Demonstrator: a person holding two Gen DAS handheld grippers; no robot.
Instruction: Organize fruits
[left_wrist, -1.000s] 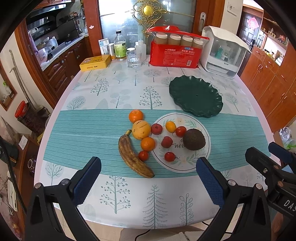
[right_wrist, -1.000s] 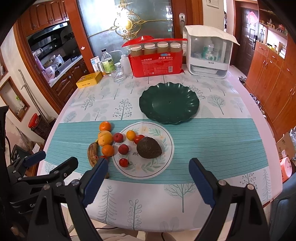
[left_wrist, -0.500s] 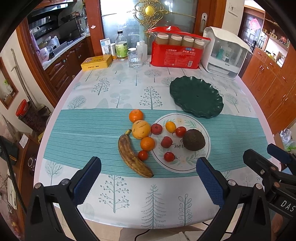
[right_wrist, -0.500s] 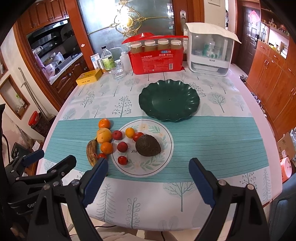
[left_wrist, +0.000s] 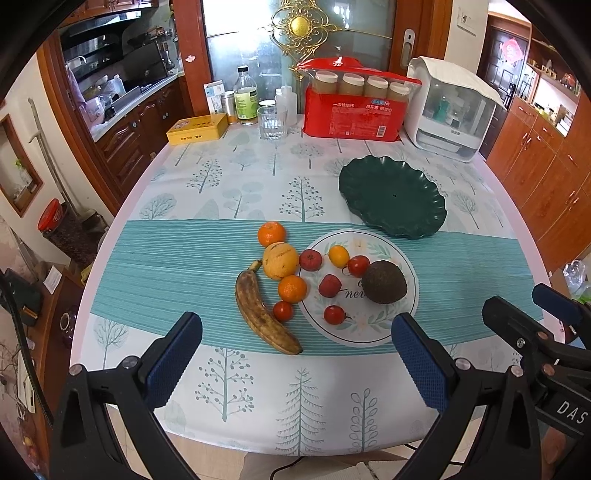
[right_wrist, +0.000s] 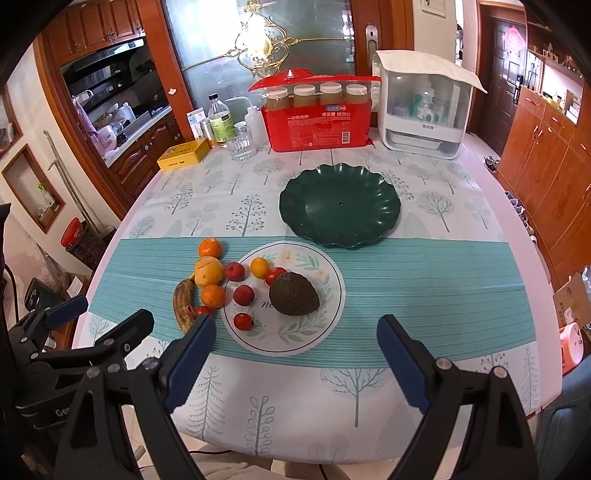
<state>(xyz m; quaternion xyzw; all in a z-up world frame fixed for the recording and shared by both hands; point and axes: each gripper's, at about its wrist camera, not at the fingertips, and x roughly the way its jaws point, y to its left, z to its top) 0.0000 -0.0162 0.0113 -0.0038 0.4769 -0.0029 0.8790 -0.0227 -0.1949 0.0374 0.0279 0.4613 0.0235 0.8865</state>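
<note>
A white floral plate (left_wrist: 400, 325) holds a dark avocado (left_wrist: 384, 282), a small yellow fruit (left_wrist: 338, 256) and several small red fruits. Left of it on the cloth lie a brown banana (left_wrist: 264, 315), two oranges (left_wrist: 272, 233) (left_wrist: 292, 289), a larger yellow-orange fruit (left_wrist: 280, 260) and a red tomato (left_wrist: 283, 311). An empty dark green plate (left_wrist: 391, 195) sits behind. My left gripper (left_wrist: 295, 363) and my right gripper (right_wrist: 295, 360) are both open and empty, above the table's near edge. The avocado (right_wrist: 293, 294) and green plate (right_wrist: 340, 205) also show in the right wrist view.
At the table's back stand a yellow tin (left_wrist: 197, 129), bottles (left_wrist: 246, 96), a glass (left_wrist: 272, 122), a red pack of jars (left_wrist: 354, 107) and a white appliance (left_wrist: 450, 110). Wooden cabinets (left_wrist: 546, 173) line the right side. The table drops off at its near edge.
Both grippers have drifted slightly; the fruits and plates have not moved. Both grippers stay open.
</note>
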